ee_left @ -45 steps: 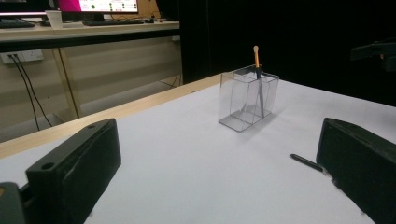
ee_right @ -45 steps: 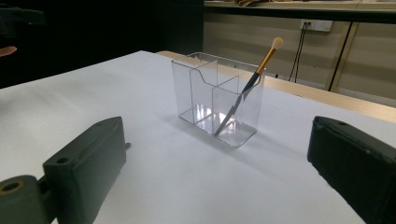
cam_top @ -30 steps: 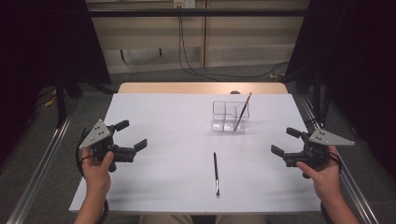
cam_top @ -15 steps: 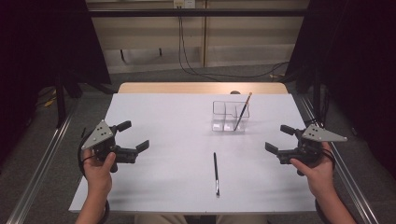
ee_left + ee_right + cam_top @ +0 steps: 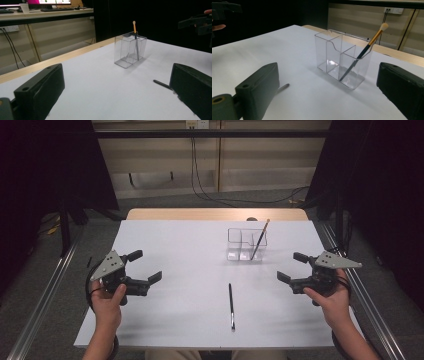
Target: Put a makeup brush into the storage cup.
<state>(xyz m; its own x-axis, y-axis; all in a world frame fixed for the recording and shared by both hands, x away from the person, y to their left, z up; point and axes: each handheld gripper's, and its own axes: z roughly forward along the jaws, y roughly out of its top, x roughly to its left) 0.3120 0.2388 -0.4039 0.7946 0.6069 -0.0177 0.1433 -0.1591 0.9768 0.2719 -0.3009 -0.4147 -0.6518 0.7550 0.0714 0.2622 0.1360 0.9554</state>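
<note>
- High view: a clear organizer (image 5: 246,245) stands toward the far right of the white table (image 5: 175,245), with one brush (image 5: 260,239) already leaning in its right-hand compartment, tip up. A second, dark brush (image 5: 231,305) lies flat on the table nearer the person, between the two hands and well apart from both. The left gripper (image 5: 142,268) and the right gripper (image 5: 289,267) each hover with jaws spread and nothing between them. Judged from this, one brush is stowed and one is left to pick up and drop in.
- Left gripper view: its jaws stand wide apart and empty. The organizer (image 5: 130,49) sits ahead with the stowed brush (image 5: 135,37) in it; the end of the loose brush (image 5: 162,84) peeks out beside the right-hand jaw, not touched.
- Right gripper view: jaws released, holding nothing. The organizer (image 5: 343,61) is near, the stowed brush (image 5: 363,53) slanting across its compartment; the thin grey end (image 5: 283,87) by the left-hand jaw is probably the loose brush, though little of it shows.
</note>
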